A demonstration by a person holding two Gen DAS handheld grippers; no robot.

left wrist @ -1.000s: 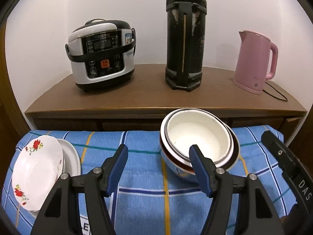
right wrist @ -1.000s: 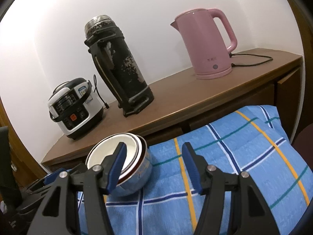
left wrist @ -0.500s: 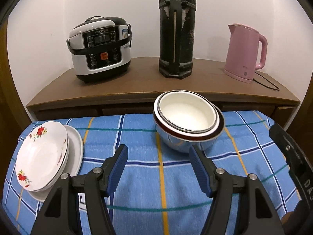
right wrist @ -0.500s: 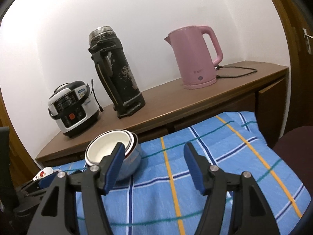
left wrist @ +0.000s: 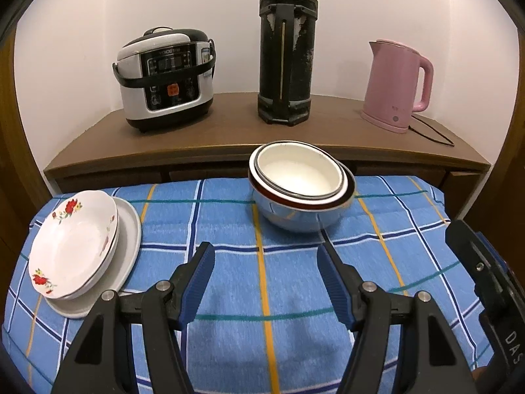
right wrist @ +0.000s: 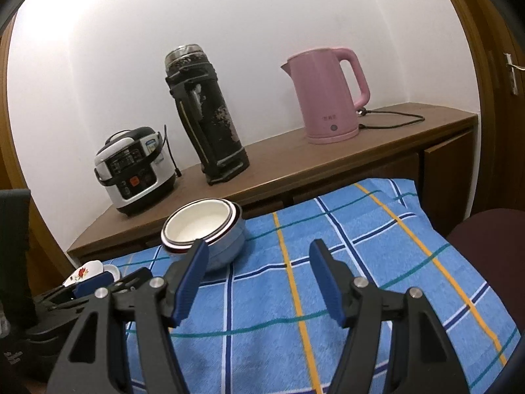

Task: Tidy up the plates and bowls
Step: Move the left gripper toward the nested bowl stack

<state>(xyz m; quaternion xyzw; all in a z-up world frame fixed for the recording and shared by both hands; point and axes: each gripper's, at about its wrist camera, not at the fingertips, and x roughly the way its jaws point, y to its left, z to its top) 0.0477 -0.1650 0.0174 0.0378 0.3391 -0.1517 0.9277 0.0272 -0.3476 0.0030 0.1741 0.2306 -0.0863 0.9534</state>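
From the left wrist, the left gripper (left wrist: pixel 264 272) hangs over a blue checked cloth (left wrist: pixel 229 216), its blue-padded jaws spread wide with only cloth between them. Ahead and a little right of the jaws sits a stack of bowls (left wrist: pixel 300 185): a white bowl nested in a red-rimmed one, both inside a shiny steel bowl, clear of the pads. At the left edge of the cloth lies a stack of plates (left wrist: pixel 82 246), flowered dishes on top of a plain white plate, tilted toward the camera. Behind the cloth runs a brown counter (left wrist: pixel 229 124) carrying a rice cooker (left wrist: pixel 165 78), a tall black flask (left wrist: pixel 285 49) and a pink kettle (left wrist: pixel 395 85) with its cord trailing right. Part of the right gripper's black body shows at the right edge. From the right wrist, the right gripper (right wrist: pixel 259 272) is likewise parted over the cloth (right wrist: pixel 328 246), nothing between its pads. The bowls (right wrist: pixel 205 226) stand just beyond its left finger, not touching it. The plates (right wrist: pixel 87 272) peek out at far left, mostly hidden by the left gripper (right wrist: pixel 98 287). The cooker (right wrist: pixel 134 170), flask (right wrist: pixel 205 118) and kettle (right wrist: pixel 326 95) line the counter (right wrist: pixel 295 161) beyond.
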